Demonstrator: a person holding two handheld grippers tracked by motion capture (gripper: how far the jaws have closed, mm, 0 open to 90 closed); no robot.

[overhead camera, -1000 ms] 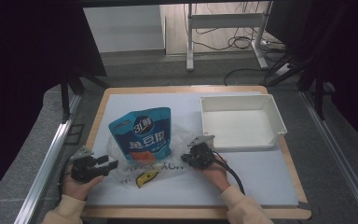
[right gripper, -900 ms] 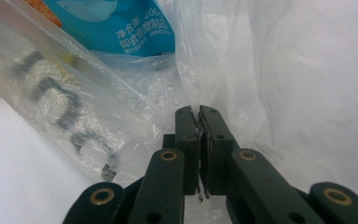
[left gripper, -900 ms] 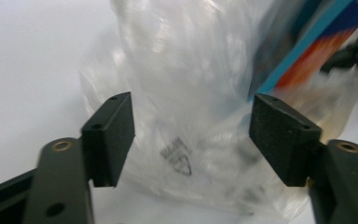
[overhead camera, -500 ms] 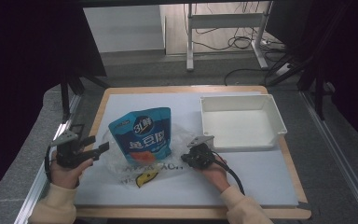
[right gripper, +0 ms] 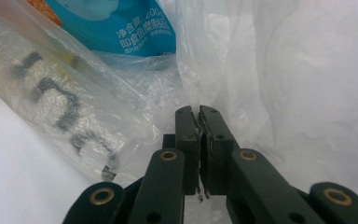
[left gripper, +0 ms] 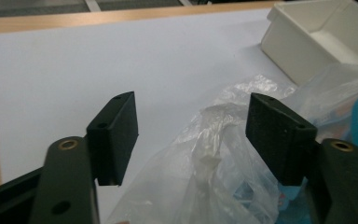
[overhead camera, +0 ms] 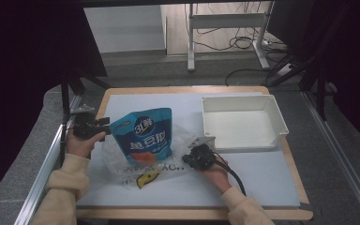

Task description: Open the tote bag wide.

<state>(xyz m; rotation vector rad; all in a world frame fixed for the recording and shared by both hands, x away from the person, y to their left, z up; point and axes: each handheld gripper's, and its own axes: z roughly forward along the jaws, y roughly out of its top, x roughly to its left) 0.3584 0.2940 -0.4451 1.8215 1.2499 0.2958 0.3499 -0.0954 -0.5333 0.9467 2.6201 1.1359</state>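
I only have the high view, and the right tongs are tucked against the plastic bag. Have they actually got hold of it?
Observer: Yes. In the right gripper view the right tongs are shut on a thin fold of the clear plastic bag, pinched between the pads.
Operator: And the left tongs, next to the blue pouch?
Observer: The left tongs stand open, and their jaws have just been closing a little. Crumpled bag plastic shows in the gap between them, but neither pad touches it.
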